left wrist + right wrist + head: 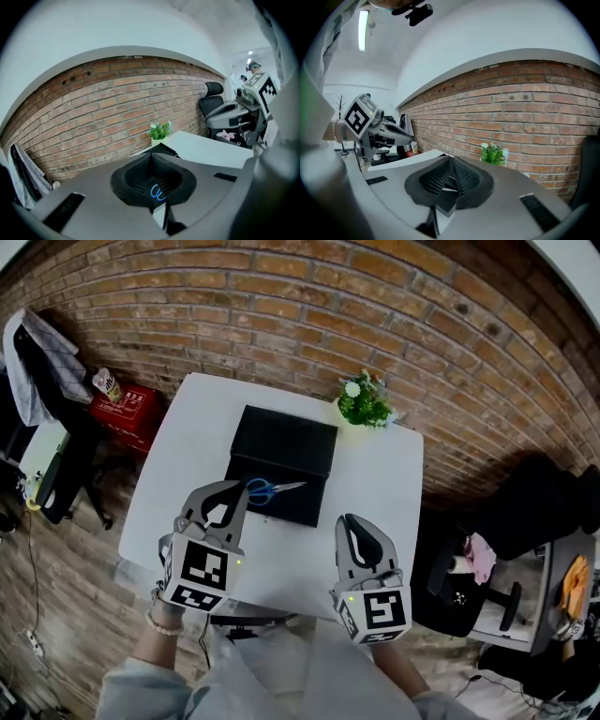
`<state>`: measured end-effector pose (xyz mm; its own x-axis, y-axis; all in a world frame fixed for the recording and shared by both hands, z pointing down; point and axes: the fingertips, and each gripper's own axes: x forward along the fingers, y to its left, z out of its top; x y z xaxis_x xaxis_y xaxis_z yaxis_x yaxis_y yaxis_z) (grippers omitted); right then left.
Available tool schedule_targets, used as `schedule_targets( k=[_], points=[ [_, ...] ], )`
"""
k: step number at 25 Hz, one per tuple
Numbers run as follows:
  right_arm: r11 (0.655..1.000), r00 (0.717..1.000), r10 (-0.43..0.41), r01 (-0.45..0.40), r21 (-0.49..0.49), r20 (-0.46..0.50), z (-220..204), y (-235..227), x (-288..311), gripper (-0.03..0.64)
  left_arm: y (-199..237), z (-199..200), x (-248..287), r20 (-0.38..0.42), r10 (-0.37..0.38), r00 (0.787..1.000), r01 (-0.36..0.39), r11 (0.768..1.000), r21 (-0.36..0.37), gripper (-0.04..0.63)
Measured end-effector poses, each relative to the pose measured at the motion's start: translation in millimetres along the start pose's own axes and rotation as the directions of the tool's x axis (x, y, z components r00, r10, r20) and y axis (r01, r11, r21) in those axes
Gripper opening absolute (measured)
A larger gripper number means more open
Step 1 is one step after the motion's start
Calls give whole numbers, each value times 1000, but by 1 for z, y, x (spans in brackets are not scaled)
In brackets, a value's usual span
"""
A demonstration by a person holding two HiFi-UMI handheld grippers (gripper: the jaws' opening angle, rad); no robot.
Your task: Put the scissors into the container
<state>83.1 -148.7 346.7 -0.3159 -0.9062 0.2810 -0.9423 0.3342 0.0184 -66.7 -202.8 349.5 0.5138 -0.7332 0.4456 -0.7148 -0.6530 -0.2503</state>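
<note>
1. Count: one pair of scissors (272, 489) with blue handles, one black container (286, 439), one potted plant (364, 401) and two hand-held grippers are seen.
2. The scissors are laid flat on the nearer black half of the container, with the blades pointed to the right. It cannot be told whether that half is a hollow.
3. The left hand-held gripper (240, 487) is held over the near left edge of the container, with its tip just beside the blue handles. Its jaws are closed tip to tip with nothing clamped; in the left gripper view the handles are seen through the oval gap behind the tips.
4. The right hand-held gripper (351, 519) is held over bare table, to the right of the container and apart from it. Its jaws are likewise closed on nothing.
5. Everything is carried on a white table (375, 484); the plant is stood at its far edge.
6. The table is placed against a brick wall (281, 296), on a wooden floor (56, 568).
</note>
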Motion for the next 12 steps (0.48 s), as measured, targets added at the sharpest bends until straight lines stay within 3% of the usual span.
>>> schedule_targets(
  k=[12],
  points=[
    [994, 993, 100, -97, -57, 54, 32, 17, 1, 57, 4, 31, -66, 138, 149, 979, -132, 984, -123, 18]
  ],
)
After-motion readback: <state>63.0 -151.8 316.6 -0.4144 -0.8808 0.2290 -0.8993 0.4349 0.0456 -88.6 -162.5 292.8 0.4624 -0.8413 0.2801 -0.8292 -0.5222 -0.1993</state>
